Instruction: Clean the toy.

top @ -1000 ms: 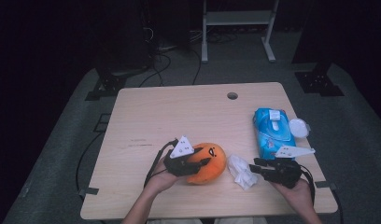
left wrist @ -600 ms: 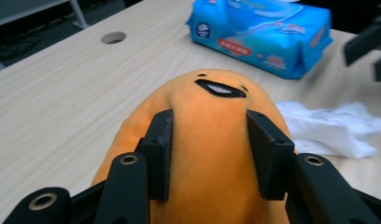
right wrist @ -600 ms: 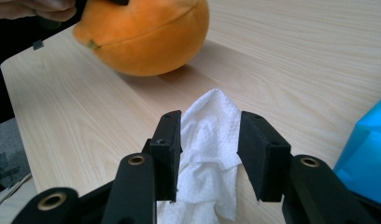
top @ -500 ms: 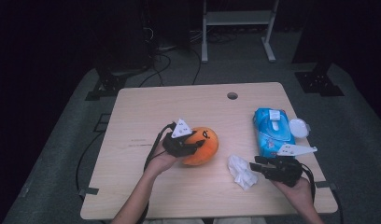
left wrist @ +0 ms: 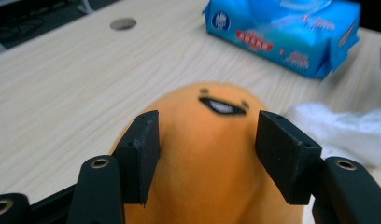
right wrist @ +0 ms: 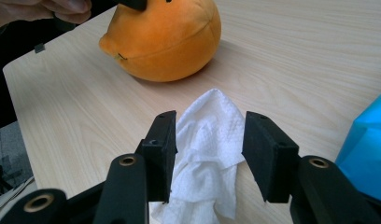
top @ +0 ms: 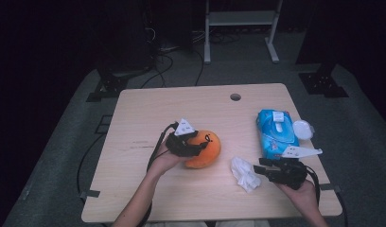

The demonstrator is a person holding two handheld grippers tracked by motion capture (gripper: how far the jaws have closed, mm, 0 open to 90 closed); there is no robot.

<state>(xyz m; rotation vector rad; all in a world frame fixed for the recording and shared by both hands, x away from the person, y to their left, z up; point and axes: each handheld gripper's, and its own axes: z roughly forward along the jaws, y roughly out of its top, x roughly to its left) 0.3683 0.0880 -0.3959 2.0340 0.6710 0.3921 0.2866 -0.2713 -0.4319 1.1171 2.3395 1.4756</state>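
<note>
Gripping the orange plush toy [top: 206,150] near the middle of the table [top: 148,113], the left gripper [left wrist: 205,144] has its jaws pressed into both soft sides. The toy looks light and squashy, so I think a hold across its widest part is safest. Toward the near right corner, the right gripper [right wrist: 209,149] stands spread around a crumpled white wipe [right wrist: 207,158], thin and limp.

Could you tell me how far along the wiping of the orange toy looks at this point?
Done: one white wipe is out of the blue wipe pack and lies crumpled on the table. In hand: the left gripper clasps the orange plush toy; the right gripper straddles the wipe, jaws open. Left: closing on the wipe and probably wiping the toy.
</note>
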